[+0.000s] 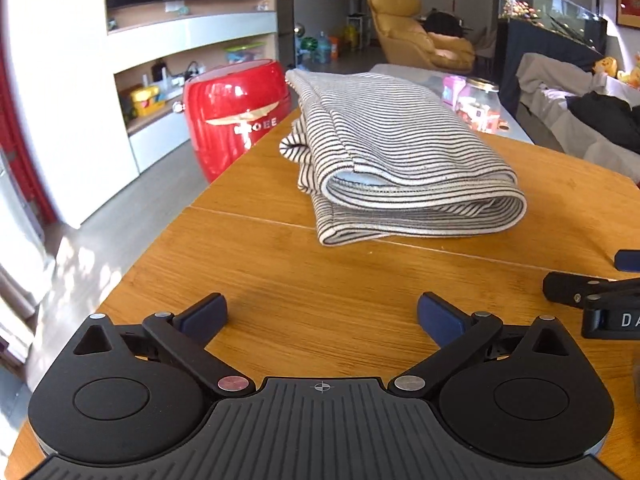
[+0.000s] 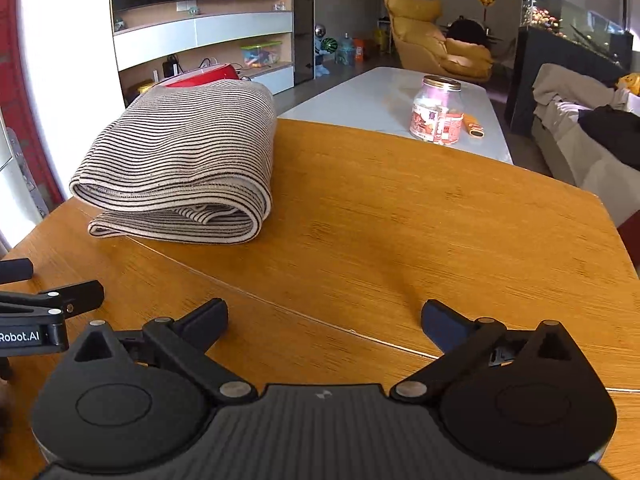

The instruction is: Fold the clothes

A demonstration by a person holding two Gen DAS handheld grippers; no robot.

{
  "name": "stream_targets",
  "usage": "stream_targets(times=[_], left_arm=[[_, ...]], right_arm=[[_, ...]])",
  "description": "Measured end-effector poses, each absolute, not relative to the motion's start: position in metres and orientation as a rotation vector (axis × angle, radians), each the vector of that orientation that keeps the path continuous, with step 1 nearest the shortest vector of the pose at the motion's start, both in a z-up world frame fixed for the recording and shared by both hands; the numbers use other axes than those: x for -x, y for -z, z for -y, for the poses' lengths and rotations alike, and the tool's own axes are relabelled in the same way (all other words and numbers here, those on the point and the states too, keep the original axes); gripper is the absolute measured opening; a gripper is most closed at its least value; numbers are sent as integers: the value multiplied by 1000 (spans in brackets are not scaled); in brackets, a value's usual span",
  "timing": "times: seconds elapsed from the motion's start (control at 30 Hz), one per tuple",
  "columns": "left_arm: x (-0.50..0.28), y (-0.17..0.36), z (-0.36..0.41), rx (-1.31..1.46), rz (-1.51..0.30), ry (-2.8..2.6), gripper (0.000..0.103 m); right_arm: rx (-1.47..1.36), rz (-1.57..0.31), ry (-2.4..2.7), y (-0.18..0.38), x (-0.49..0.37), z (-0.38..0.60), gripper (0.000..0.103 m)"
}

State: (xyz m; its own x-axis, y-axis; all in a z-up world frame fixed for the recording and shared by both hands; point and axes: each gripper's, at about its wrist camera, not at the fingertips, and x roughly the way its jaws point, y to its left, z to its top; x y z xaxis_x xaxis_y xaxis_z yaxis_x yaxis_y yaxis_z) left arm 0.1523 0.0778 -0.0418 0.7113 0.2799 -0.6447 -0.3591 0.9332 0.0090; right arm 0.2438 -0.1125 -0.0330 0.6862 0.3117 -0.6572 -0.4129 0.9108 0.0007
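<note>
1. The left gripper hangs low over the table with its two blue-padded fingers spread wide and nothing between them. It sits back from the cloth, which suggests the hand is resting rather than reaching.
2. The right gripper is the same — fingers wide apart, empty, just above bare wood, close beside its partner; each one's black linkage shows at the edge of the other's view.
3. The table under them is warm, honey-coloured wood with a fine straight grain and a thin seam running across it. It has a smooth, slightly glossy look.
4. The striped shirt lies further out on the table, well apart from both grippers, near the far left edge as the right camera sees it. It is a soft knit with thin dark stripes on pale cloth, doubled into a thick, rounded bundle with its folded loops facing the cameras. One corner at the far left side bunches loosely — otherwise the folding looks about done.
5. Beyond the table stand a glossy red ribbed case and, on a pale low table, a glass jar with a gold lid.
</note>
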Motion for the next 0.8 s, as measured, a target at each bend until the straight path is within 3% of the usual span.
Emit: stream_targets(times=[0.17,0.8], left_arm=[[-160,40,-72,140,-689,-429,103],[-171,40,-73,149,-690,-438,103]], right_arm=[[247,-634,-462,34,-249,103,103],[139,-688,-397,35,-273,121,103]])
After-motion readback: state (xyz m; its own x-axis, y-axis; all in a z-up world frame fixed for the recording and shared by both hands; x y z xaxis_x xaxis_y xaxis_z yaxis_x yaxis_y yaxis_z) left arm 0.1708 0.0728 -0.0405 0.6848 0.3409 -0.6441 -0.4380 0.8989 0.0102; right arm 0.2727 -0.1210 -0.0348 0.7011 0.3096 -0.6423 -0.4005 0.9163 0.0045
